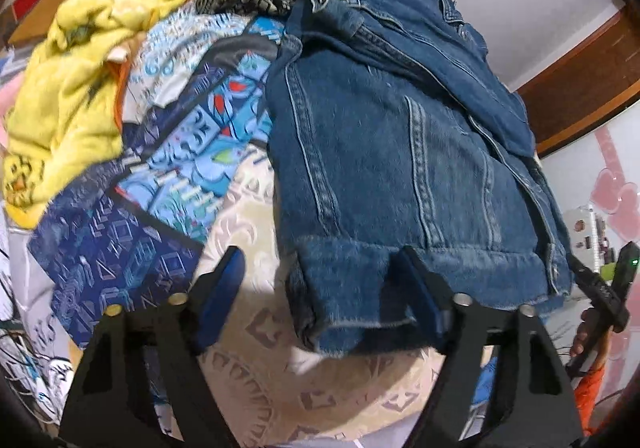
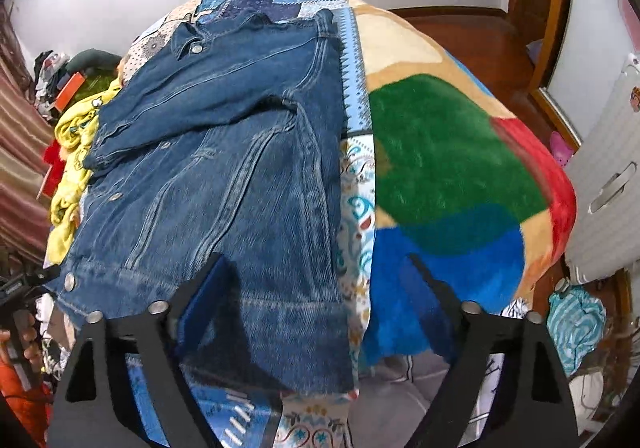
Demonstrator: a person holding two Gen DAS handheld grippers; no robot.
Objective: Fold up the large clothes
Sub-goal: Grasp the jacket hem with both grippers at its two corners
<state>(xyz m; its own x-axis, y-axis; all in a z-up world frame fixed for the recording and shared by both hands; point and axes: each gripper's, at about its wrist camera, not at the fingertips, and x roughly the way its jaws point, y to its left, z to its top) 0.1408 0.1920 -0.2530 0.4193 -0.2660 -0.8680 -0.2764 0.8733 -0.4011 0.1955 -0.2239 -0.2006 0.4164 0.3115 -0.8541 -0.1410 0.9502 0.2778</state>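
Note:
A blue denim jacket (image 1: 392, 152) lies on the bed with one sleeve folded across its body; its hem faces me. In the left wrist view my left gripper (image 1: 320, 268) is open, jaws wide, around the hem's left corner without pinching it. In the right wrist view the jacket (image 2: 224, 168) fills the left half. My right gripper (image 2: 316, 268) is open just above the hem's right corner. The right gripper also shows at the far right of the left wrist view (image 1: 604, 288).
A patterned blue bedspread (image 1: 168, 168) covers the bed. A yellow garment (image 1: 80, 68) and other clothes are piled beyond the jacket's left side. A green, blue and red fleece blanket (image 2: 448, 176) lies right of the jacket. A white cabinet (image 2: 608, 176) stands right.

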